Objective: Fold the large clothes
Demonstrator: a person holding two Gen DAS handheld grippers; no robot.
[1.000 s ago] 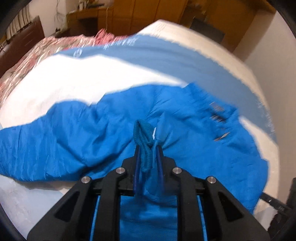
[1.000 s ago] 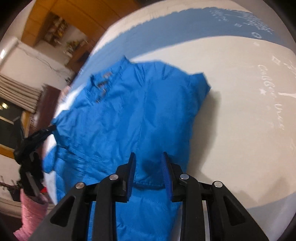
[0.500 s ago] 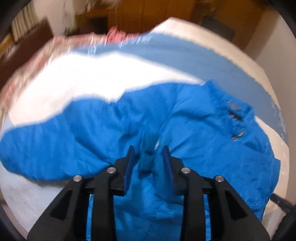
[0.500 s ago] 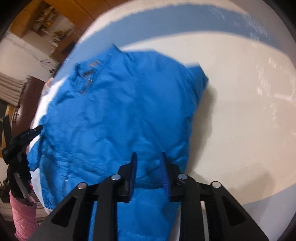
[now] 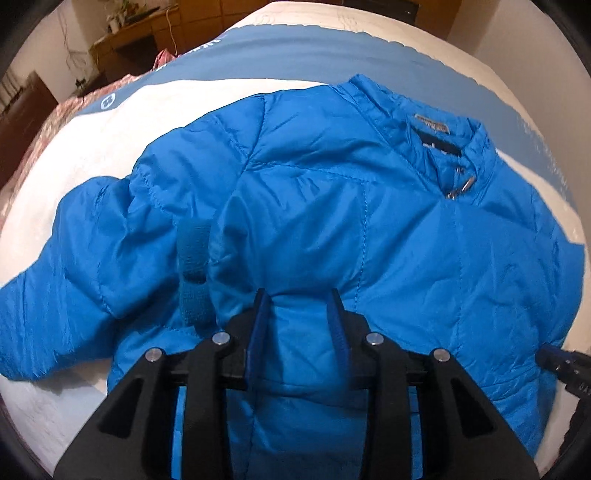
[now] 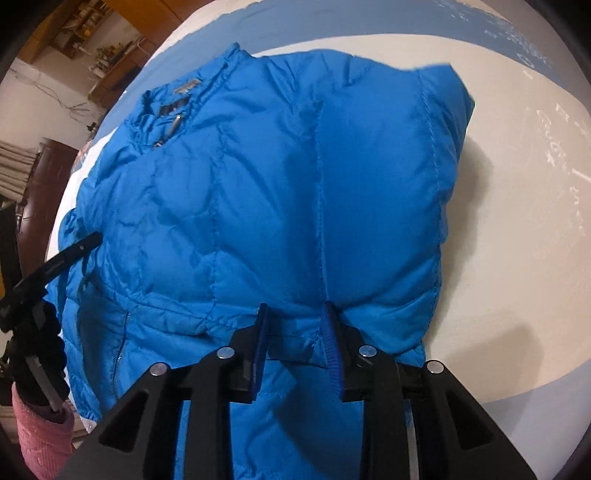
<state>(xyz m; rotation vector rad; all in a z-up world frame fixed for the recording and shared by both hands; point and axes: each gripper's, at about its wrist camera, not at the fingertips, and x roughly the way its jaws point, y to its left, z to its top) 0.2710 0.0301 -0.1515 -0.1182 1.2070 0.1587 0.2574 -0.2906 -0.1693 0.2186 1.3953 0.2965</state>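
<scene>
A bright blue puffer jacket lies spread on the bed, collar at the far side. My left gripper points down at it with its jaws apart. Padded fabric bulges between them, and the dark knit cuff lies loose just to the left. In the right wrist view the jacket fills the middle. My right gripper is shut on a thick fold near its hem, where the creases run together. The left gripper's black frame shows at that view's left edge.
The bed cover is white with a blue band and stretches bare to the right of the jacket. A pink patterned quilt lies at the far left. Wooden furniture stands beyond the bed. A pink sleeve sits low at the left.
My left gripper let go of the knit cuff, which now rests on the jacket, and sank closer to the fabric. My right gripper also came down, still holding its fold.
</scene>
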